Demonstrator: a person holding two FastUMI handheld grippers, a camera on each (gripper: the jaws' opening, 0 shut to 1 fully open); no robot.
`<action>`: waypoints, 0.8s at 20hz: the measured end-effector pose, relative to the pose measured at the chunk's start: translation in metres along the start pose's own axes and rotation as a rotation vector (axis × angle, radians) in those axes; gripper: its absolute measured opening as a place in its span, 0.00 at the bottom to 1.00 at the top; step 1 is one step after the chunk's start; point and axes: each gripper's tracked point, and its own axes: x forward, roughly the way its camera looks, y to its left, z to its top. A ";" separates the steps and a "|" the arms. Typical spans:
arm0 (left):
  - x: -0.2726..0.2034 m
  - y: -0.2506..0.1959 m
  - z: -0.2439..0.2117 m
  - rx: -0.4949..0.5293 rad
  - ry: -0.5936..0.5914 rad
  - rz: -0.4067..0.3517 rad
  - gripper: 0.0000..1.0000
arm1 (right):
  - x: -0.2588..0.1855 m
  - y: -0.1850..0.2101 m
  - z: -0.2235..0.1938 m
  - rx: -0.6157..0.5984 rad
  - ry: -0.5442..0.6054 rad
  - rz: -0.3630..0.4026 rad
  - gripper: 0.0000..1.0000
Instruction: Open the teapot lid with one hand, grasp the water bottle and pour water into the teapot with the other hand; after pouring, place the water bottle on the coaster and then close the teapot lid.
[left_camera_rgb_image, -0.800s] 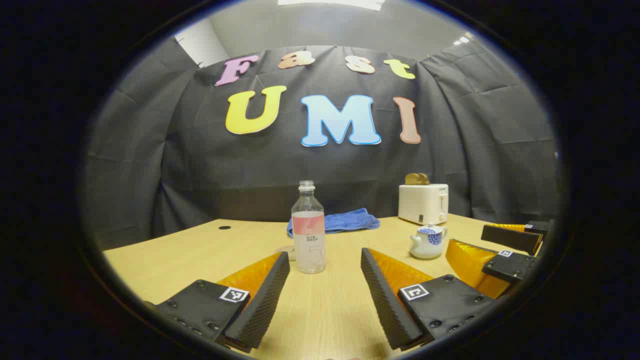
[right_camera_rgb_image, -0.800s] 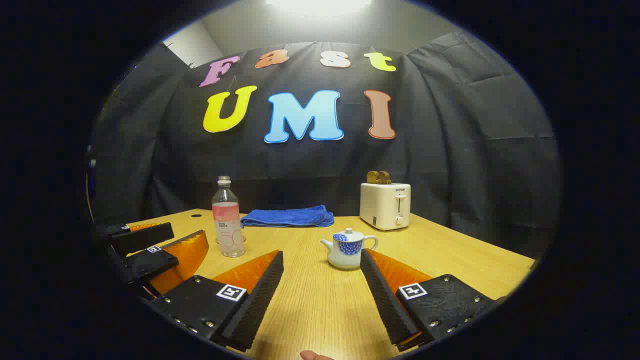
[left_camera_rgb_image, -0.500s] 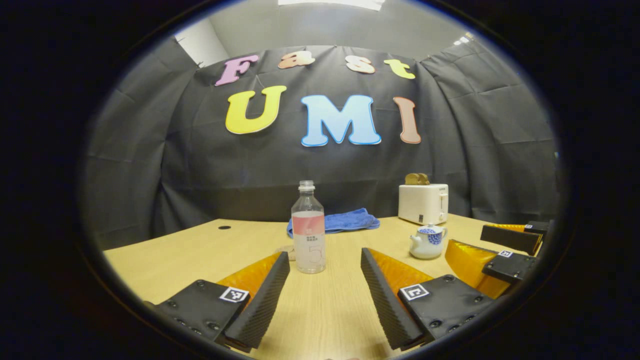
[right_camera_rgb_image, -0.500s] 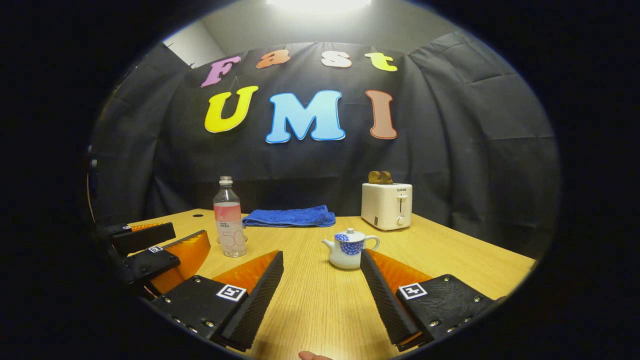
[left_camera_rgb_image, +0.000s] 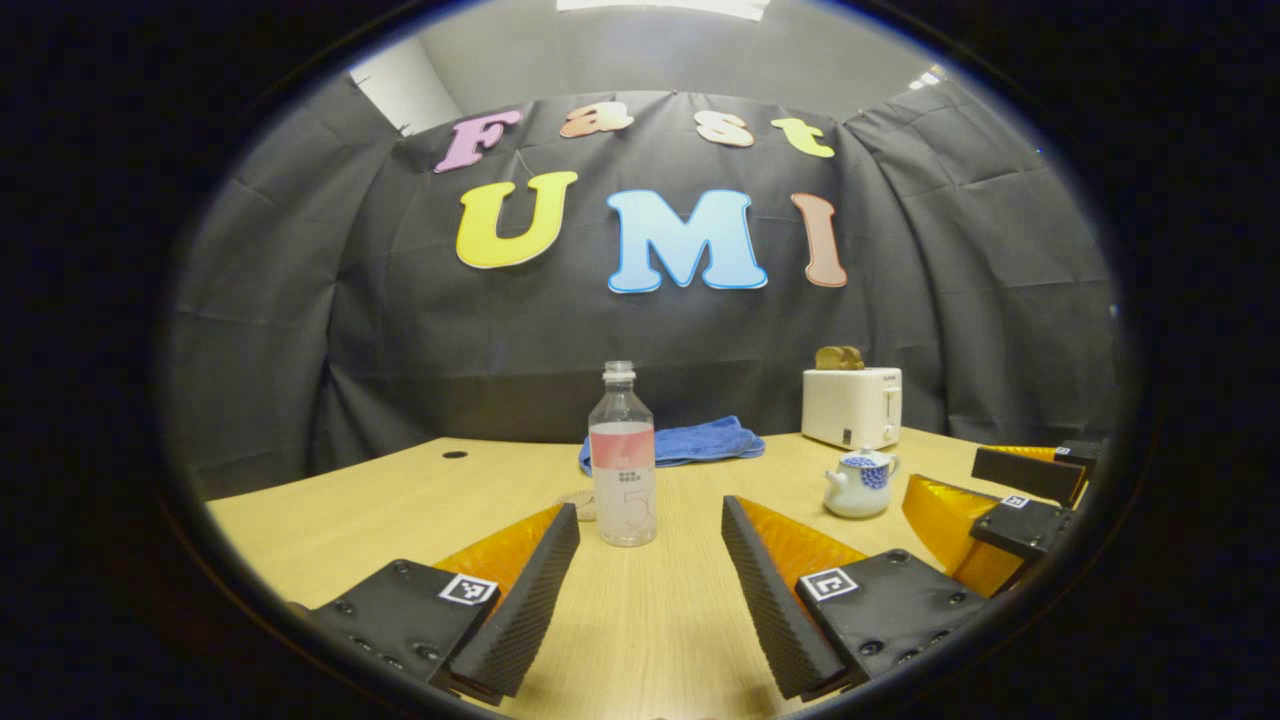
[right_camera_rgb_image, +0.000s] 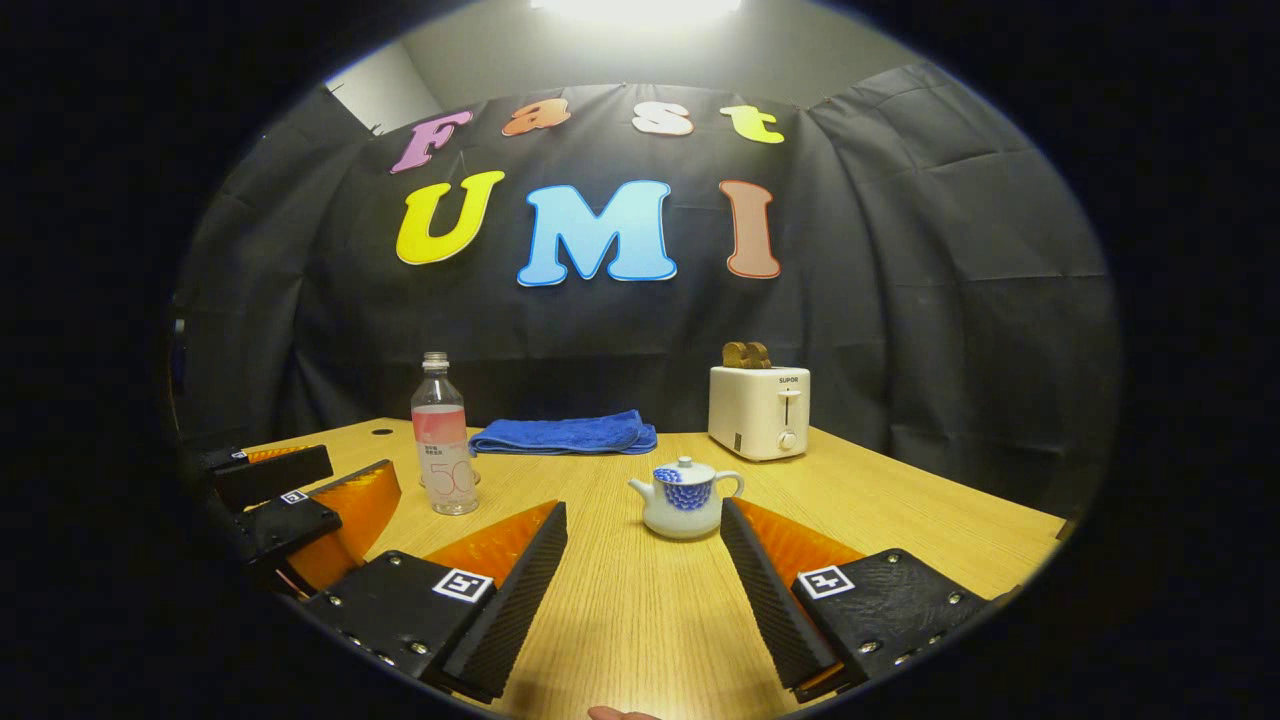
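One water bottle (left_camera_rgb_image: 622, 460); one teapot (right_camera_rgb_image: 683, 498)

Black cloth (right_camera_rgb_image: 900, 300) is hanging in creased folds around the booth, forming its back and side walls. Above it, a pale grey room wall (left_camera_rgb_image: 650, 50) is showing, and a ceiling light (right_camera_rgb_image: 640, 8) is glaring down. A light wood-grain counter (right_camera_rgb_image: 900, 500) is stretching across the foreground, with a small dark round hole (left_camera_rgb_image: 455, 454) sitting near its far left corner.
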 end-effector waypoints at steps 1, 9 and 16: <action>0.000 -0.001 0.001 0.001 0.002 -0.001 1.00 | 0.000 0.000 0.000 0.000 0.001 0.004 0.95; 0.011 -0.009 0.001 0.015 -0.007 -0.067 1.00 | 0.033 -0.006 0.016 -0.001 0.005 0.029 0.95; 0.060 0.017 0.029 -0.012 -0.030 -0.042 1.00 | 0.103 -0.040 0.021 0.067 0.027 -0.036 0.95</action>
